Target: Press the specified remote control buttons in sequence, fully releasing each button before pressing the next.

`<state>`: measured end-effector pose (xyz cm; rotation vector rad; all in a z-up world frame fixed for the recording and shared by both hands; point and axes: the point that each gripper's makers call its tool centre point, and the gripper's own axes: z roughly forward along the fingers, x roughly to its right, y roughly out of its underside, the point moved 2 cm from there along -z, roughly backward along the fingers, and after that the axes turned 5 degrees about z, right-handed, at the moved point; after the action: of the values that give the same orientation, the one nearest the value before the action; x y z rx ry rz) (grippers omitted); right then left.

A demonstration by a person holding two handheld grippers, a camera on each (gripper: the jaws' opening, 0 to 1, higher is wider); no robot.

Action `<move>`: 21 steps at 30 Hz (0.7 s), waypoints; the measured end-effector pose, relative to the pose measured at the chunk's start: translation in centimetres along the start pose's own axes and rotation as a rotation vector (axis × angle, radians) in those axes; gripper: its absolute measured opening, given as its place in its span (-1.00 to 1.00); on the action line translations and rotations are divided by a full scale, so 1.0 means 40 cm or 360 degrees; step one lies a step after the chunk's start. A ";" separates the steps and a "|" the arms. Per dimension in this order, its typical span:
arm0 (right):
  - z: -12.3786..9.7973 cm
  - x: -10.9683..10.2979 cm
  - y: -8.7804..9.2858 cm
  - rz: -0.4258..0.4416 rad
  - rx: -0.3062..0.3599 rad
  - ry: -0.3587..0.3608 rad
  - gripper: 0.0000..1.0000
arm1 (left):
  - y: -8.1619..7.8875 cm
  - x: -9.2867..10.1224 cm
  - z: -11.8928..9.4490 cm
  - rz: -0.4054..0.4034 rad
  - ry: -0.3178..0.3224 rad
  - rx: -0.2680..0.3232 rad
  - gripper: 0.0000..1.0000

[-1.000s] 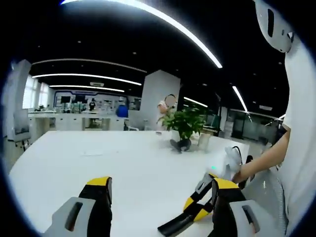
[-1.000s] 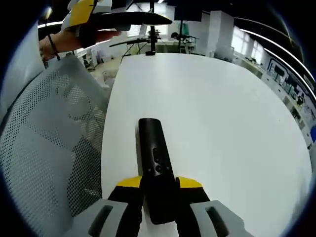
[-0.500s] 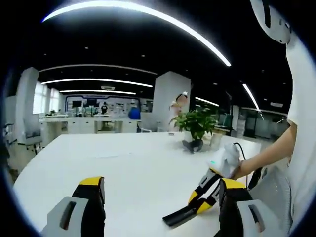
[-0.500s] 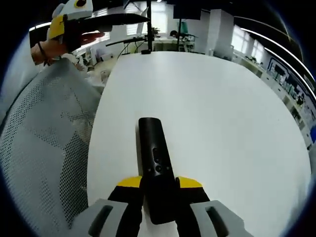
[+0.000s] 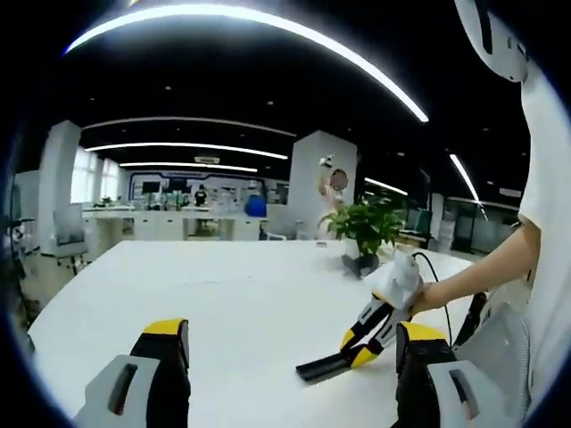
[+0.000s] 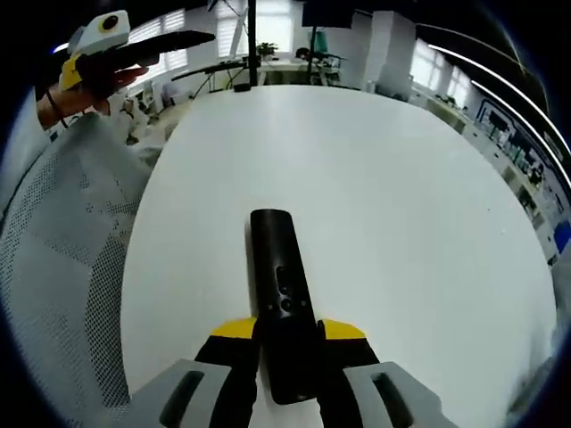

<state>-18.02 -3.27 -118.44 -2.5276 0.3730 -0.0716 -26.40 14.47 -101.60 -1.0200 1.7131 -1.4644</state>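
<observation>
In the right gripper view we see the right gripper (image 6: 287, 334) with its two yellow-tipped jaws clamped on the near end of a black remote (image 6: 280, 299). The remote points forward from the jaws, with its small buttons facing up, and its far end hangs over the white table (image 6: 375, 187). We cannot tell if the remote touches the table or is held just above it. It stands near the table's near edge, a little toward the left side.

At the top left of this view a hand (image 6: 76, 89) holds the left gripper, with its long dark jaws pointing to the right above the far left corner of the table. A grey mesh chair back (image 6: 53, 259) stands beside the left edge of the table.

In the left gripper view the left gripper (image 5: 290, 357) has its jaws wide apart with nothing between them, and it looks across the same table. At the right the right gripper comes in with the remote in its jaws, low over the table near its right edge, held by a person's hand (image 5: 426, 297). A potted plant (image 5: 368, 234) stands on the far right part of the table.
</observation>
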 end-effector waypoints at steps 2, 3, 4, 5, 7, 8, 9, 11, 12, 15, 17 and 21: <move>-0.001 0.009 -0.001 0.0004 -0.0002 0.0001 -0.56 | 0.002 -0.004 -0.003 0.0000 -0.0010 -0.0005 0.98; -0.001 0.016 -0.001 0.0009 -0.0003 0.0004 -0.56 | 0.003 -0.005 -0.004 -0.0003 -0.0012 -0.0009 0.98; -0.001 0.026 -0.001 0.0016 -0.0001 0.0004 -0.56 | 0.005 -0.005 -0.004 -0.0002 -0.0013 -0.0011 0.98; -0.001 0.032 -0.001 0.0016 -0.0002 0.0004 -0.56 | 0.006 -0.007 -0.006 0.0008 -0.0021 -0.0015 0.98; -0.001 0.041 -0.003 0.0017 -0.0007 0.0007 -0.56 | 0.006 -0.006 -0.007 0.0014 -0.0022 -0.0017 0.98; -0.002 0.050 -0.005 0.0020 -0.0008 0.0007 -0.56 | 0.007 -0.005 -0.007 0.0014 -0.0022 -0.0019 0.98; -0.002 0.059 -0.006 0.0023 -0.0012 0.0008 -0.56 | 0.006 -0.006 -0.008 0.0014 -0.0024 -0.0019 0.98; -0.002 0.079 -0.007 0.0032 -0.0014 0.0012 -0.56 | 0.004 -0.004 -0.008 -0.0004 -0.0015 -0.0012 0.98; -0.002 0.089 -0.007 0.0036 -0.0013 0.0013 -0.56 | 0.004 -0.004 -0.009 -0.0008 -0.0014 -0.0011 0.98; -0.001 0.112 -0.010 0.0043 -0.0012 0.0003 -0.56 | 0.002 -0.006 -0.011 -0.0028 -0.0012 -0.0011 0.98; 0.001 0.125 -0.010 0.0043 -0.0016 0.0002 -0.56 | 0.000 -0.007 -0.014 -0.0030 -0.0019 -0.0008 0.98; 0.002 0.152 -0.010 0.0035 -0.0026 0.0003 -0.56 | -0.002 -0.011 -0.025 -0.0044 -0.0042 -0.0006 0.98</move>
<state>-12.08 -4.62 -118.45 -2.5394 0.4035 -0.0625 -27.02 15.31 -101.35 -1.0644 1.6901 -1.4590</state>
